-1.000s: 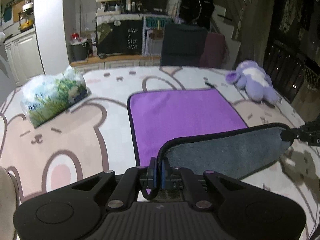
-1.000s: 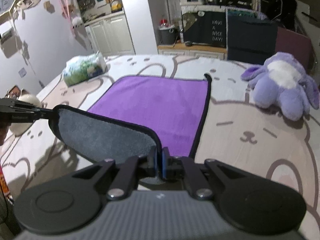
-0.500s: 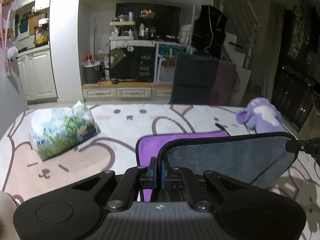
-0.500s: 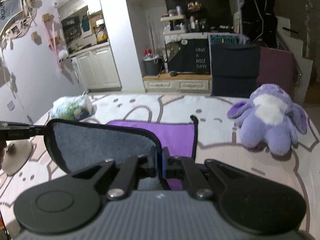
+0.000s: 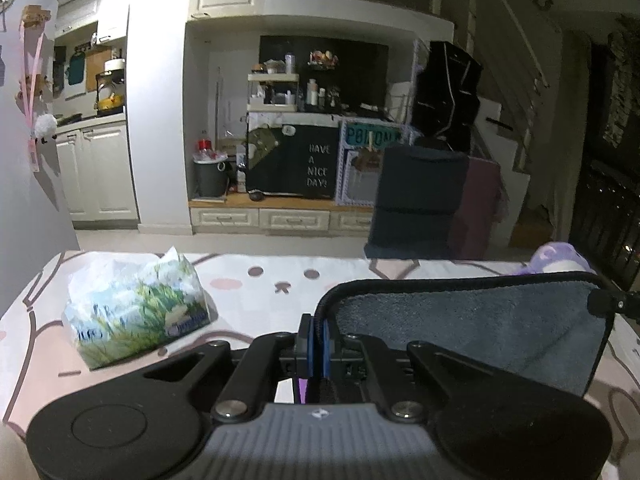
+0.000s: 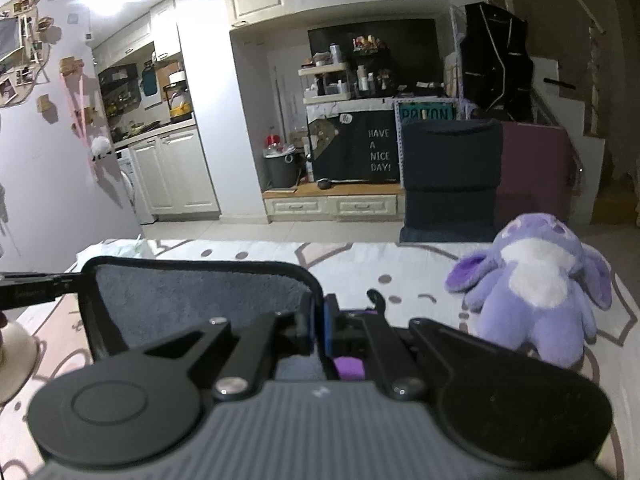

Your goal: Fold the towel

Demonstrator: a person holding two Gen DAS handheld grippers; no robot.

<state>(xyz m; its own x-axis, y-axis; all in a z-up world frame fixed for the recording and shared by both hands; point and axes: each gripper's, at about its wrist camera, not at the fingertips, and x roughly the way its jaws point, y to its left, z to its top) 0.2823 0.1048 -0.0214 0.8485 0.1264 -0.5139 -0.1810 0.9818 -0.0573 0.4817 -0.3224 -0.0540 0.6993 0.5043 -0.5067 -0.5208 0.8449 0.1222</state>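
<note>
Lifted higher, towel [image 5: 472,328] hangs pinched in both grippers' jaws.

My left gripper [image 5: 316,340] is matt black plastic with dull metal pivot screws, the grip ridged grey, and its blue pads look smooth. They pinch the towel [image 5: 472,332]: nubby grey terry, stitched black hem, a sliver of purple showing beneath. The tissue pack [image 5: 136,316] is glossy, crinkled plastic film. The bear-print cover [image 5: 248,284] is flat matt cloth. On the right, the plush toy [image 6: 536,292] is fuzzy purple fleece.
</note>
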